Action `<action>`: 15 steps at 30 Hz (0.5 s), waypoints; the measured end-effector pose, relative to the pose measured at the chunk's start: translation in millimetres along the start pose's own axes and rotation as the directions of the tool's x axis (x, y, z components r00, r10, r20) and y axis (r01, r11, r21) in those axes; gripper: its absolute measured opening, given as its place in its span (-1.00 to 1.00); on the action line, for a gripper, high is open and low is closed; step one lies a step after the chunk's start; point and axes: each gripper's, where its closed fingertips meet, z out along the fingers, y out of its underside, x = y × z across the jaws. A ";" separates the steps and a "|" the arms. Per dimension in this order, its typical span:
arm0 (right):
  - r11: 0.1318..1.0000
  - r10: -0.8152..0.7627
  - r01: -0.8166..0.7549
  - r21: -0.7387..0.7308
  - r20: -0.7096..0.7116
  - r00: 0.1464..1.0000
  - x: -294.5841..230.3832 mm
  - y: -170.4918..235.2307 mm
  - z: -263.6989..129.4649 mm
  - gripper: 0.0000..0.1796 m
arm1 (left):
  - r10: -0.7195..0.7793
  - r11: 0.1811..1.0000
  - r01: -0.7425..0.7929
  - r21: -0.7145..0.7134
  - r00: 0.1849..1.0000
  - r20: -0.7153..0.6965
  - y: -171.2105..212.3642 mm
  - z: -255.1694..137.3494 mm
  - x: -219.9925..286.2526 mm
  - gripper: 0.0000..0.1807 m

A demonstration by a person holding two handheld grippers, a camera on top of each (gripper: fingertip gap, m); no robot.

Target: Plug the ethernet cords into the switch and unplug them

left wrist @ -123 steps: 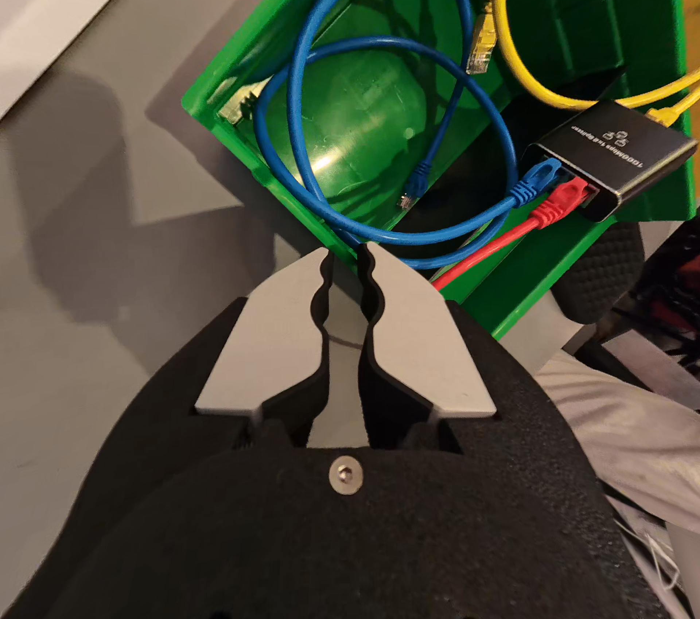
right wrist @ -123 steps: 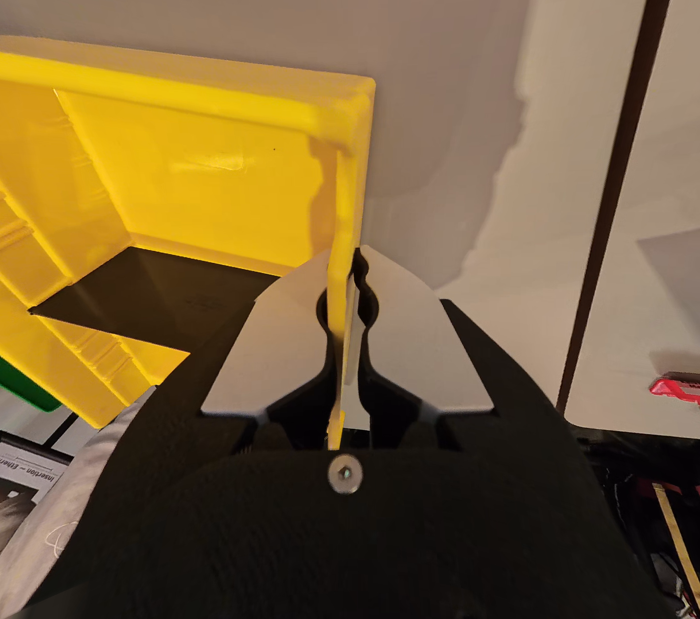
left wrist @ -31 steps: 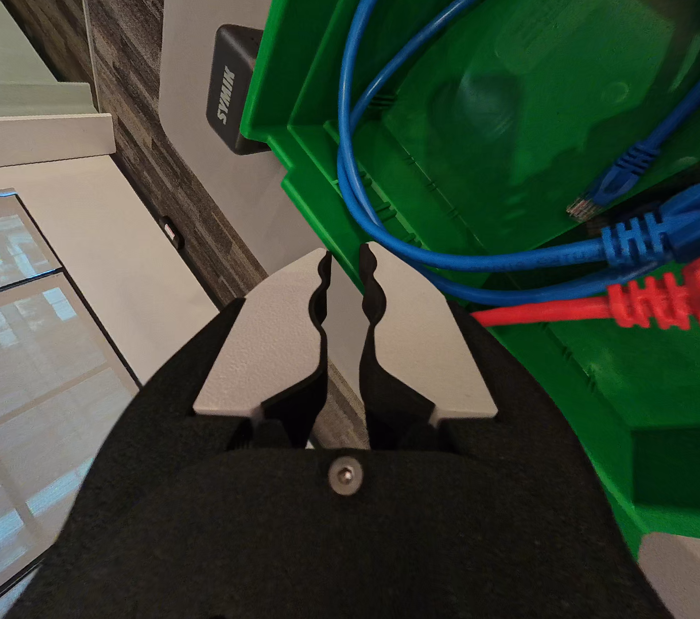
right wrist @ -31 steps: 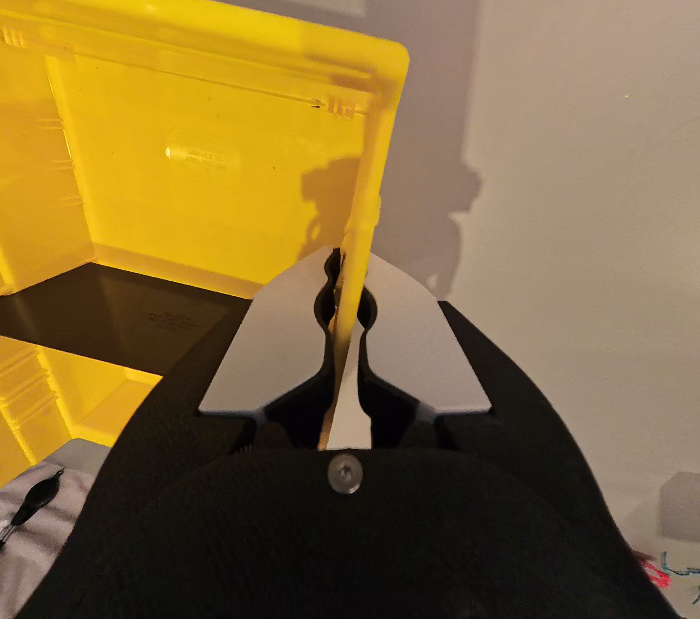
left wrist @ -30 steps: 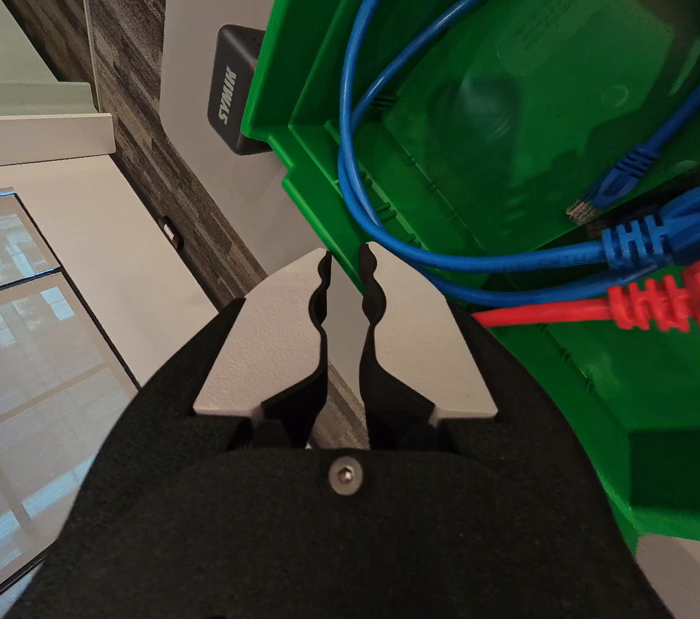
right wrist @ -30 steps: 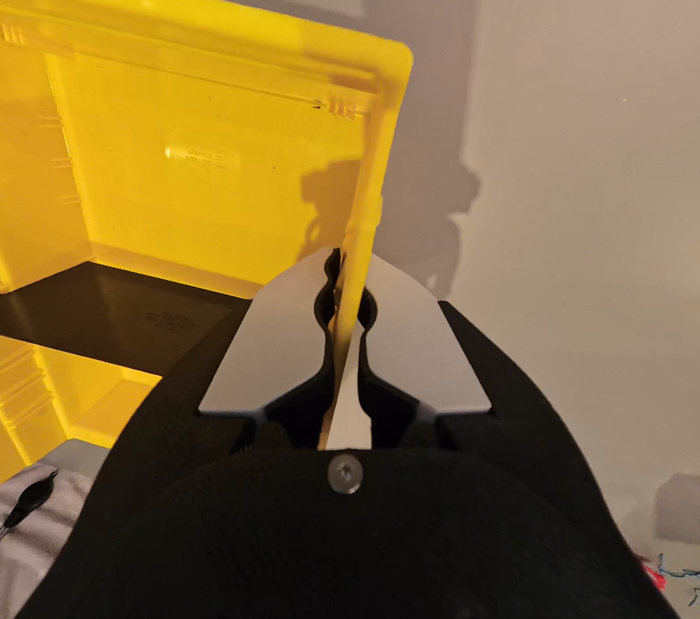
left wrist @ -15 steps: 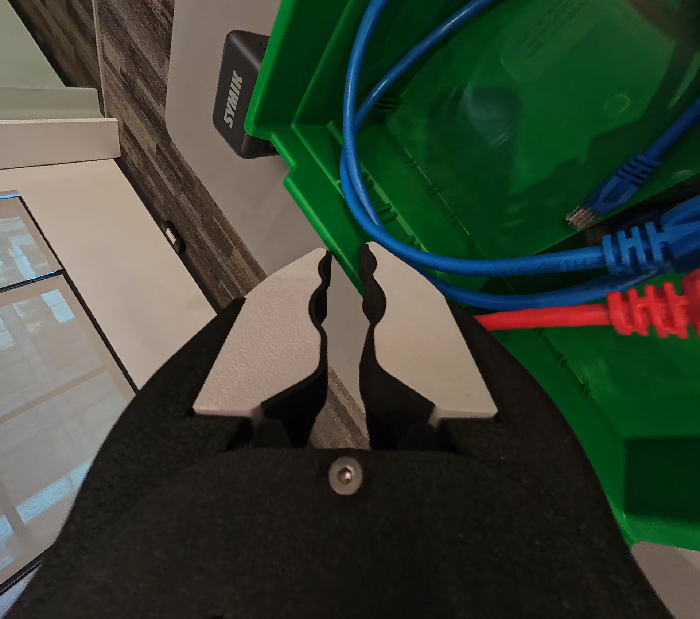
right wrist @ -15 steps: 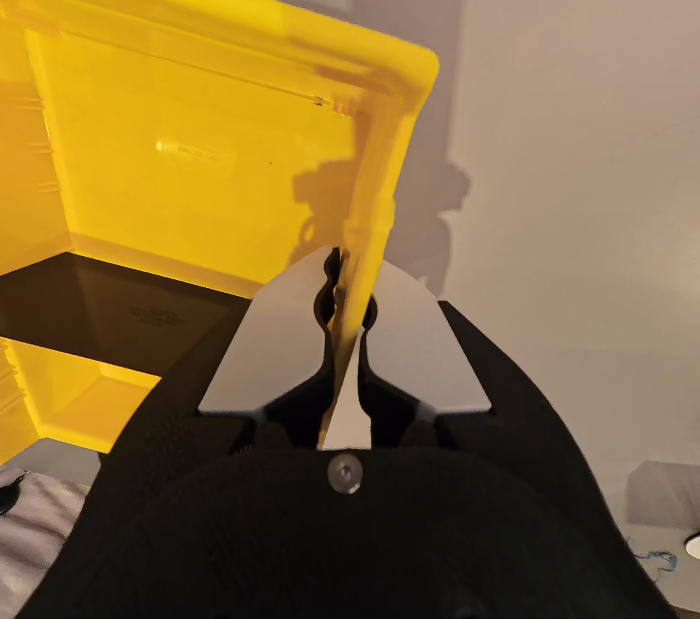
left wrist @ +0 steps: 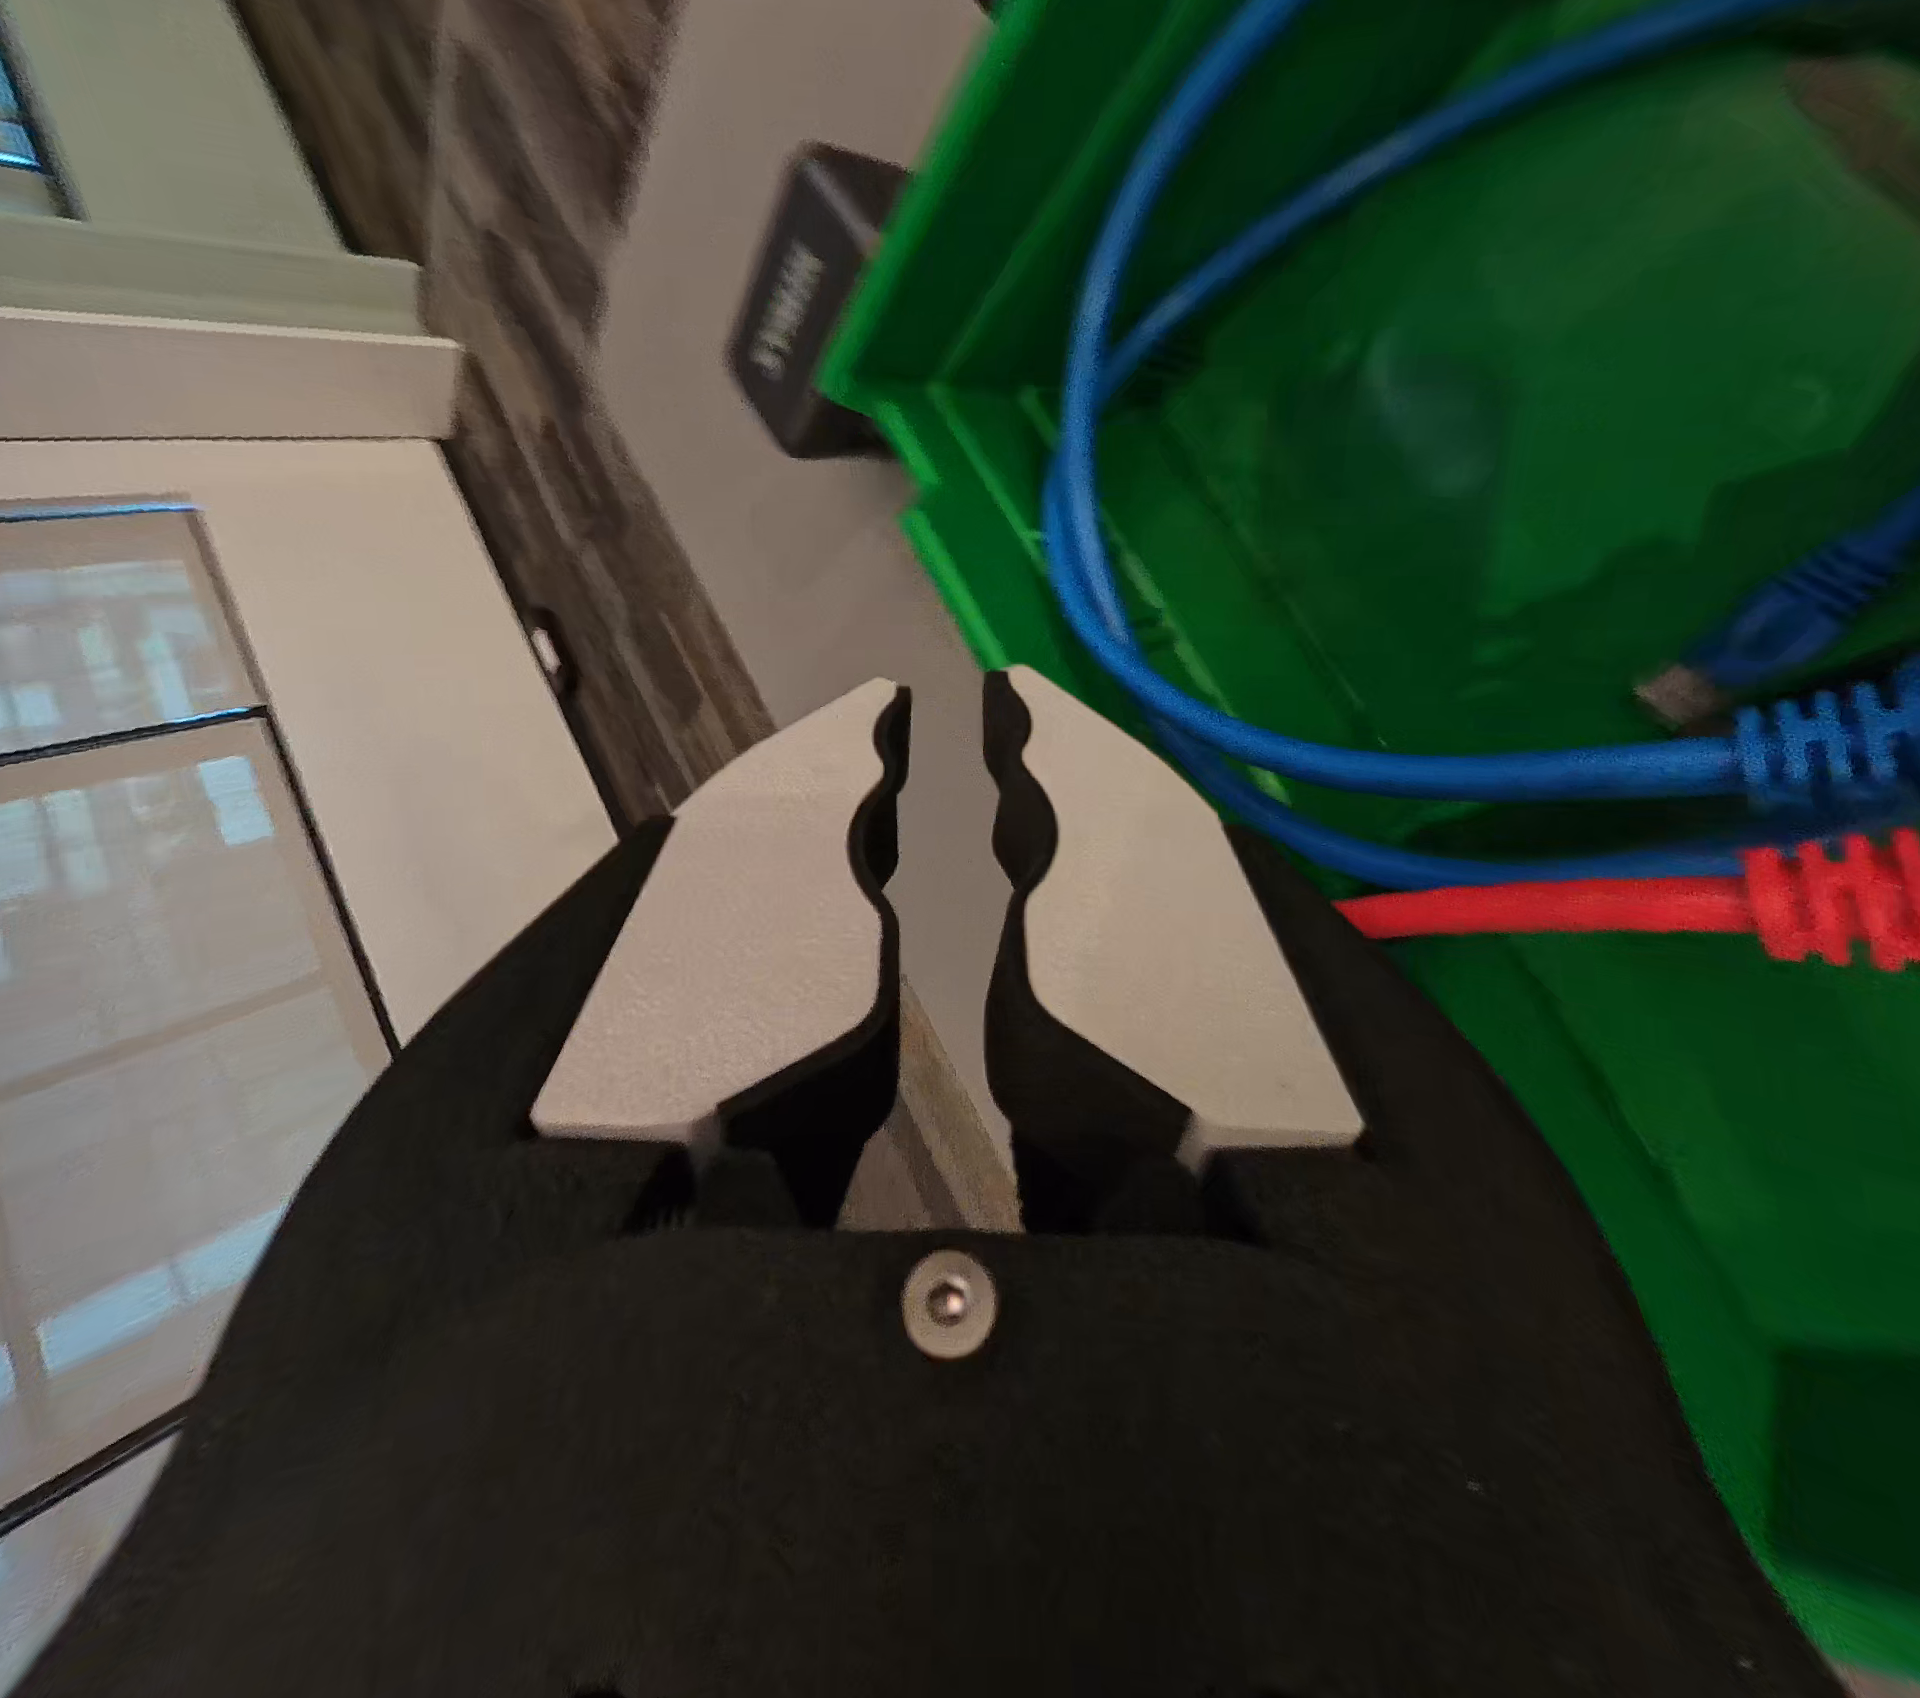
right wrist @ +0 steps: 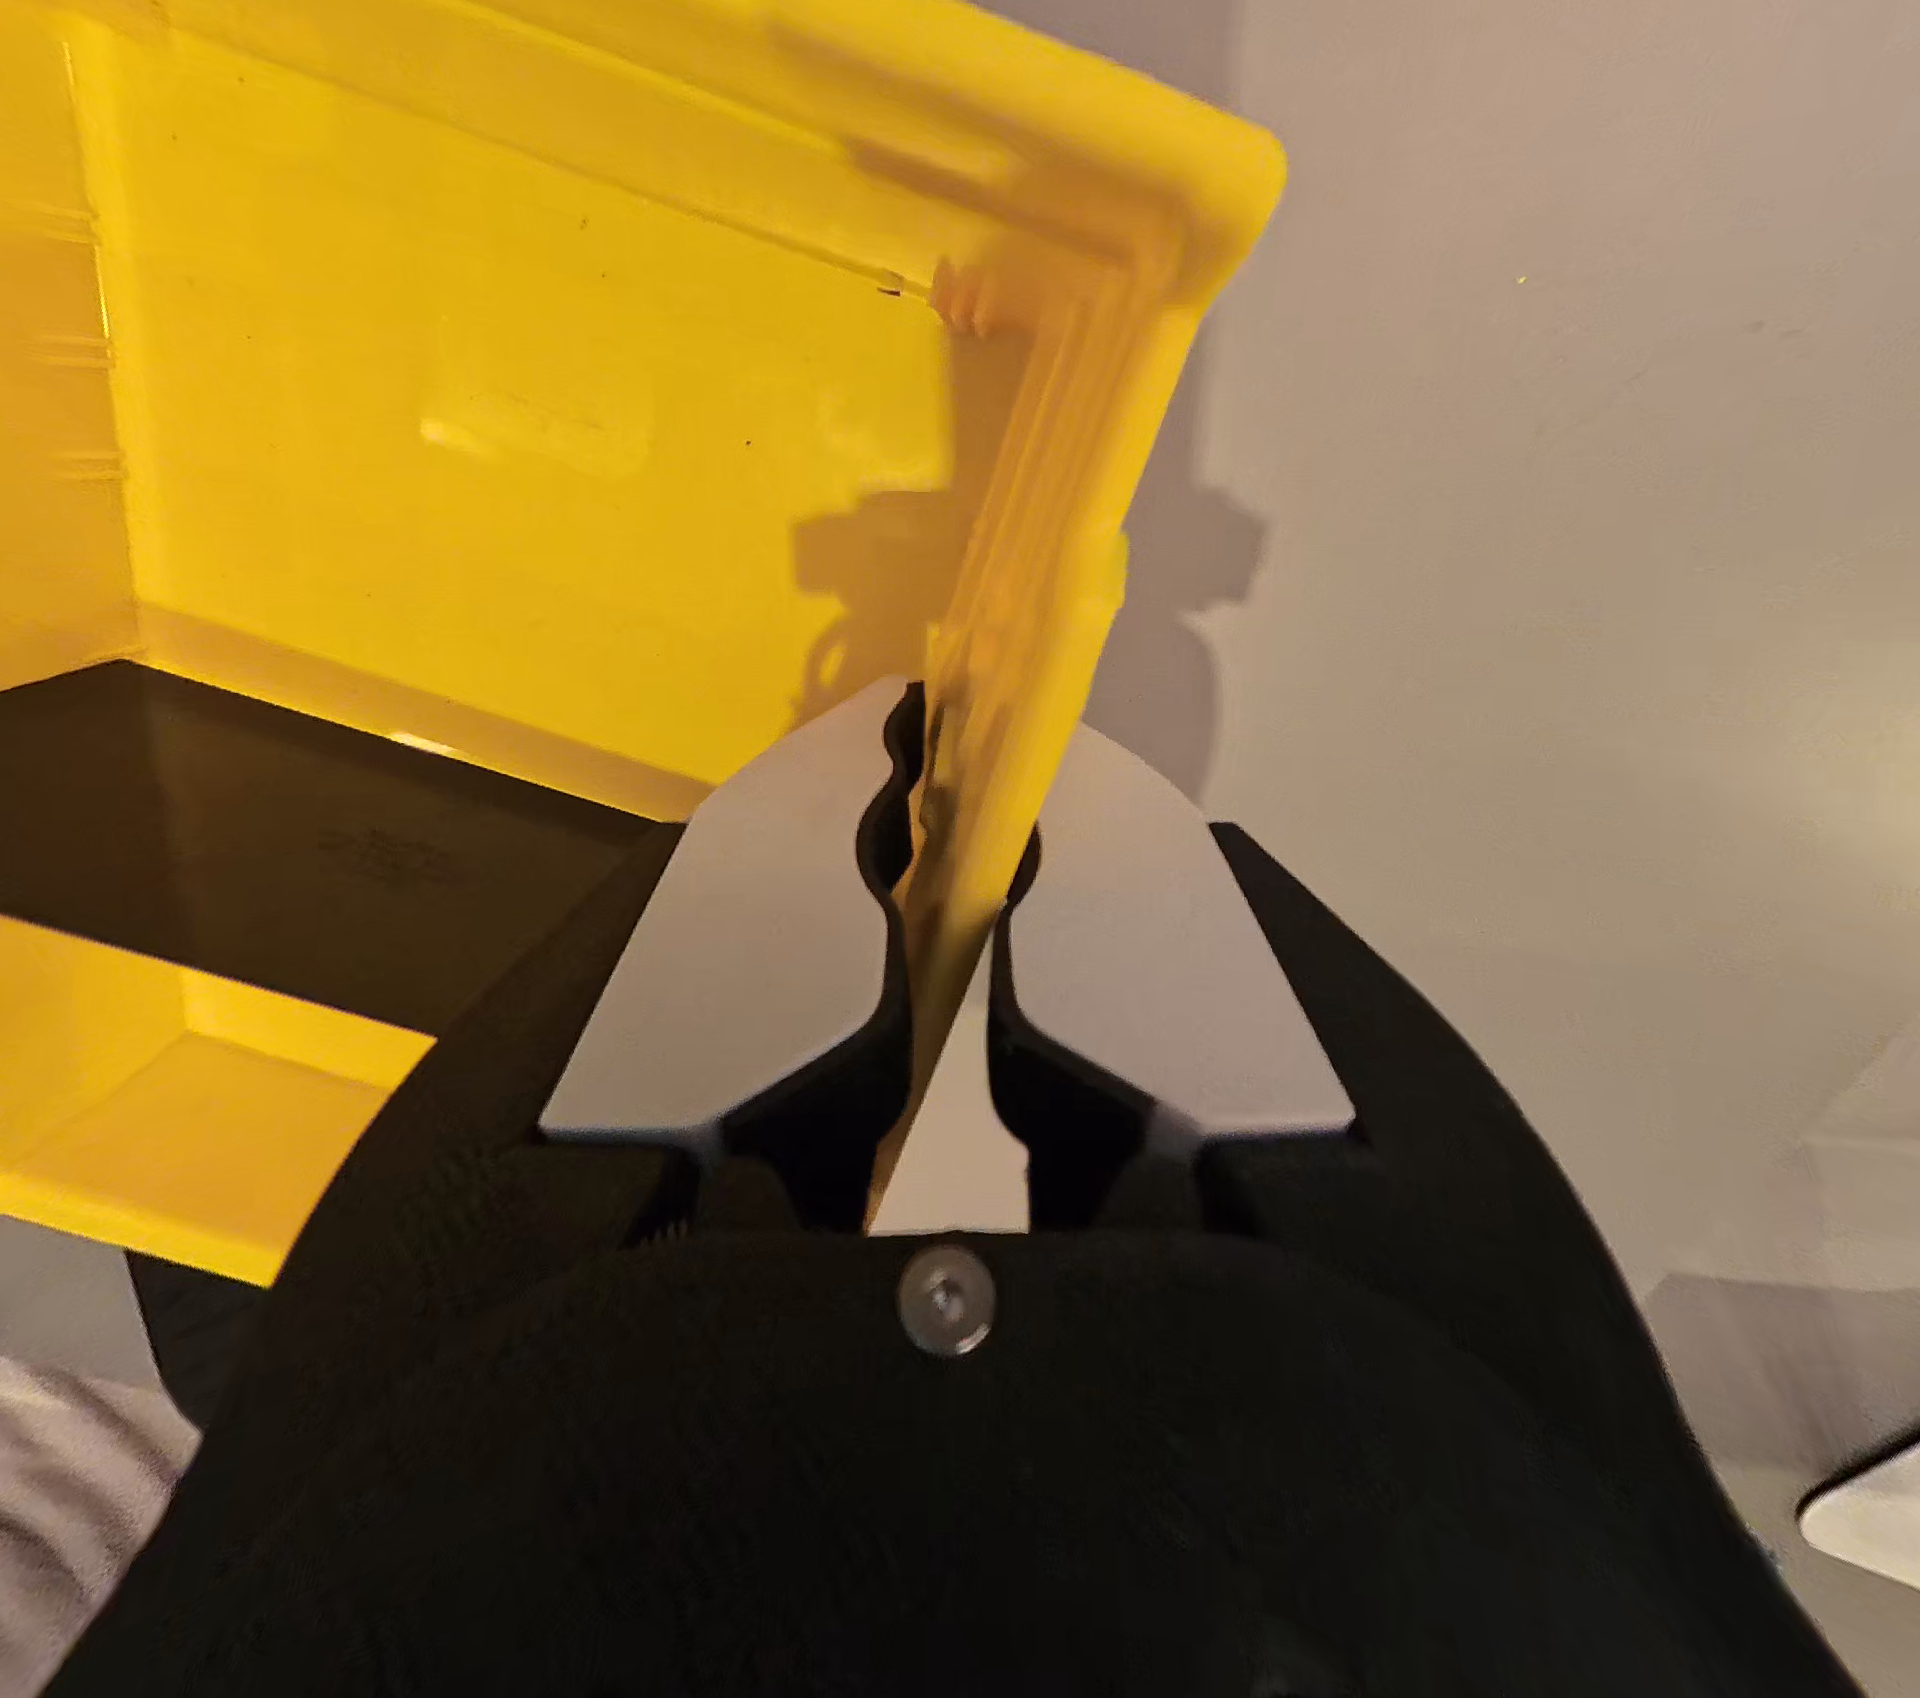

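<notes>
The right tongs are closed on the side wall of a yellow bin, the wall pinched between the 2 jaws near the bin's corner. That grip looks meant to carry or tilt the bin, which appears empty apart from its dark floor.

The left tongs stand slightly parted with a narrow gap between the jaws and nothing in it. They sit just beside the outer edge of a green bin, probably lined up to take its wall the same way.

Inside the green bin lie the ethernet cords: a blue cord looped against the near wall, with 1 loose plug resting on the bin floor, and a red cord running alongside it toward the right edge. The switch itself is out of view there, so whether these ends are seated in it cannot be told. A small dark box is partly hidden behind the green bin's corner.
</notes>
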 end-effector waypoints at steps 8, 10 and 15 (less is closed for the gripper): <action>0.960 -0.137 0.155 0.234 -0.092 0.986 -4.0 -22.5 -57.2 -0.60 | -0.162 0.856 0.184 0.483 0.983 -0.088 -40.3 -105.7 -32.2 -0.50; 0.919 -0.164 0.208 0.335 -0.155 0.974 -5.7 -32.5 -94.5 -0.60 | -0.166 0.762 0.211 0.613 0.977 -0.130 -47.1 -142.4 -29.3 -0.38; 0.550 -0.227 0.339 0.763 -0.254 0.940 -55.8 -60.6 -223.6 -0.39 | -0.163 0.359 0.461 0.812 0.887 -0.432 -56.9 -216.2 9.5 -0.19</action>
